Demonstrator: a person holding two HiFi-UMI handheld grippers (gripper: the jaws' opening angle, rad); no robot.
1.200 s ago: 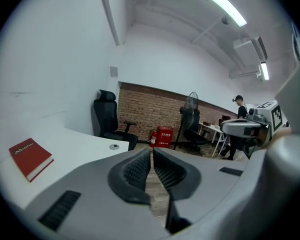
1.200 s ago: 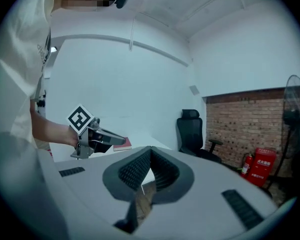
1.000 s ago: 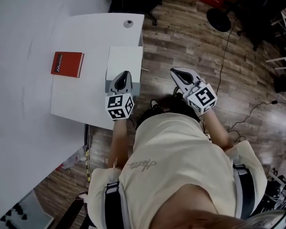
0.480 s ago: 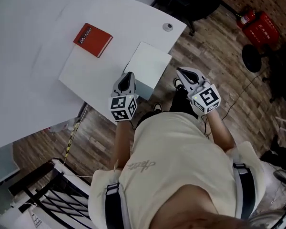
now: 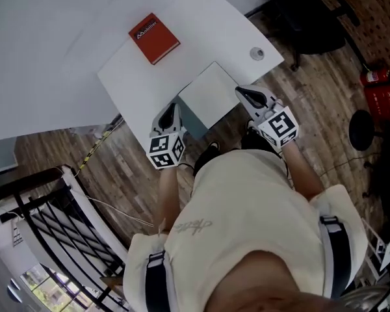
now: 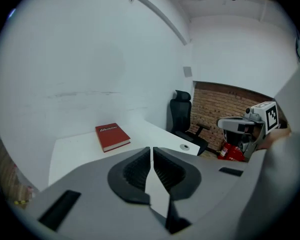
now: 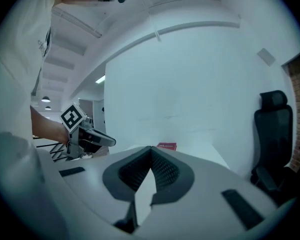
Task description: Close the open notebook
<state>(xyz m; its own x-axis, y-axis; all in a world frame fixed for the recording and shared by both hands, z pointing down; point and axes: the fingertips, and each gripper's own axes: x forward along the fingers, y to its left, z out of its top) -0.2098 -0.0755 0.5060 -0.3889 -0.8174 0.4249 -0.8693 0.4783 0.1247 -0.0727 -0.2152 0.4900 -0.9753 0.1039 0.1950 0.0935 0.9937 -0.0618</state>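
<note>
— Notebook (image 5: 154,38) first: where do we have it?

— Flat on the white desk (image 5: 201,25), toward its far side, red cover up. From what we see it lies closed already, so the task looks done, or this is no open book at all.

— And our tongs?

— Both empty. In the left gripper view the left gripper (image 5: 171,109) has its jaws drawn nearly together, only a thin slit between the ribbed pads, nothing in it. In the right gripper view the right gripper (image 5: 244,93) has its jaws meeting at the tips, likewise bare.

— Why do we hold them so?

— We judge it a carrying pose: nothing to grasp, so the jaws are kept together, and both tools sit close to our body, short of the desk edge. The left one is over the near side of a low white block (image 5: 211,93) that stands against the desk; the right one is just beside that block's far corner.

— How far is the book from us?

— Well apart from both grippers, across the bare desk top. Neither touches it.
</note>
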